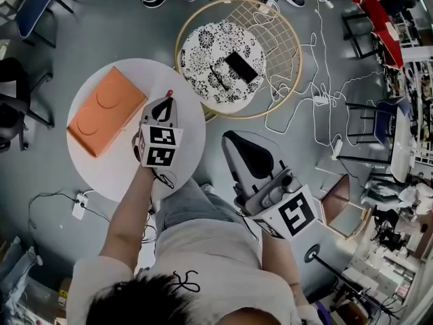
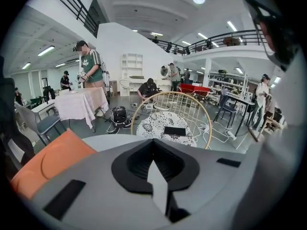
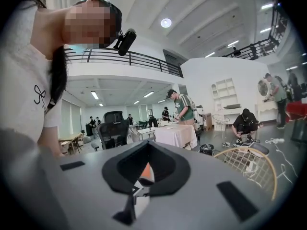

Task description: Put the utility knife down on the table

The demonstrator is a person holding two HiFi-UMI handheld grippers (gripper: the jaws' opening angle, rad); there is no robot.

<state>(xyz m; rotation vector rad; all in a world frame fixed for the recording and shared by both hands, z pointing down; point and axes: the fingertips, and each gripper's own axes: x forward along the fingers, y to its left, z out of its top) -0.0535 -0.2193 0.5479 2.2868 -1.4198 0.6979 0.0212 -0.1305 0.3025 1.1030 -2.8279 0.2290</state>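
Note:
My left gripper (image 1: pixel 168 99) hovers over the right part of the round white table (image 1: pixel 115 171). Its jaws are closed together. A small red end of the utility knife (image 1: pixel 169 93) sticks out just past its fingertips; the rest of the knife is hidden by the jaws. In the left gripper view the left gripper (image 2: pixel 153 143) shows only a pale sliver in the hollow between the jaws. My right gripper (image 1: pixel 228 138) is off the table, above the person's lap, jaws shut with nothing seen in them. In its own view the right gripper (image 3: pixel 147 142) shows its tips meeting.
An orange box (image 1: pixel 105 110) lies on the left half of the table. Beyond the table stands a round wicker chair (image 1: pixel 287 42) with a patterned cushion (image 1: pixel 216 53) and a black flat object (image 1: pixel 240 66) on it. White cables (image 1: pixel 318 80) trail over the floor. A power strip (image 1: pixel 79 206) lies near the table.

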